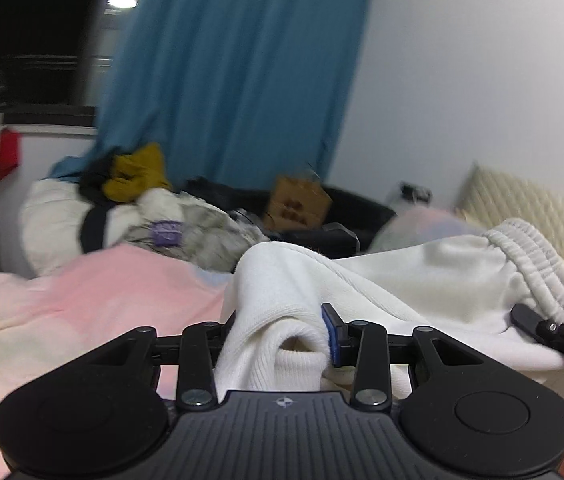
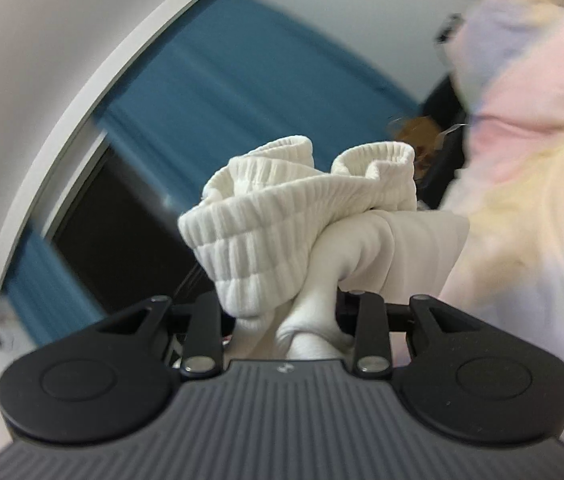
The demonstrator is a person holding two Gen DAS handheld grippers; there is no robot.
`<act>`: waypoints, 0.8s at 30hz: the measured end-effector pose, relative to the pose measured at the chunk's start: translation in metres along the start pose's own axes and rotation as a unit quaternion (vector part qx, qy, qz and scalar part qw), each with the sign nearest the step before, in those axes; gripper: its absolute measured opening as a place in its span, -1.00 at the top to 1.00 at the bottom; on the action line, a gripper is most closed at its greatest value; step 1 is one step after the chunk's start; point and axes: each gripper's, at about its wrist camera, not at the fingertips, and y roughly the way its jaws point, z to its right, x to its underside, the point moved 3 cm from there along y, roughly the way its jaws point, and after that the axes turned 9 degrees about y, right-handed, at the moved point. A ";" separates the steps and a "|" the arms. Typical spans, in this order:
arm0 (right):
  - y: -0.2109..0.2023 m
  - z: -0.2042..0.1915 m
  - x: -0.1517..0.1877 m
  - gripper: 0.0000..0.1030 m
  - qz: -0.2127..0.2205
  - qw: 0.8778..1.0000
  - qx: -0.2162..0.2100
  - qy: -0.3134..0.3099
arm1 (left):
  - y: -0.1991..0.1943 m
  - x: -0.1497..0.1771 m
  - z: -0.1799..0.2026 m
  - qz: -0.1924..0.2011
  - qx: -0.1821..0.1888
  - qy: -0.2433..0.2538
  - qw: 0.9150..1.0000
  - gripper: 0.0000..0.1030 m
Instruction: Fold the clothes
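A white knit garment with ribbed cuffs (image 1: 402, 280) stretches between both grippers above a pink and yellow bedspread (image 1: 82, 312). My left gripper (image 1: 282, 344) is shut on one bunched part of it; a blue pad (image 1: 332, 332) shows on the right finger. The right gripper (image 1: 554, 328) shows at the right edge of the left wrist view, gripping near the elastic band (image 1: 530, 260). In the right wrist view my right gripper (image 2: 286, 320) is shut on the bunched white garment (image 2: 282, 216), ribbed band uppermost; its fingertips are hidden by cloth.
A pile of clothes with a mustard piece (image 1: 134, 176) and white bedding (image 1: 62, 224) lies at the far side. A brown paper bag (image 1: 298, 200) stands in a dark bin. Blue curtain (image 1: 234, 72), dark window and white wall are behind. A cream headboard (image 1: 534, 208) is at right.
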 end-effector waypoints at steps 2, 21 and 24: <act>0.004 0.026 0.007 0.34 0.006 1.000 0.027 0.012 | 0.035 0.023 0.003 -0.036 0.011 0.010 0.999 0.24; -0.018 0.105 0.035 -0.04 -0.039 0.955 0.230 0.185 | -0.026 0.065 -0.011 -0.108 0.022 0.029 0.993 -0.29; -0.041 0.085 0.032 -0.05 -0.042 0.951 0.274 0.141 | -0.077 0.055 -0.011 -0.092 0.010 0.026 0.995 -0.46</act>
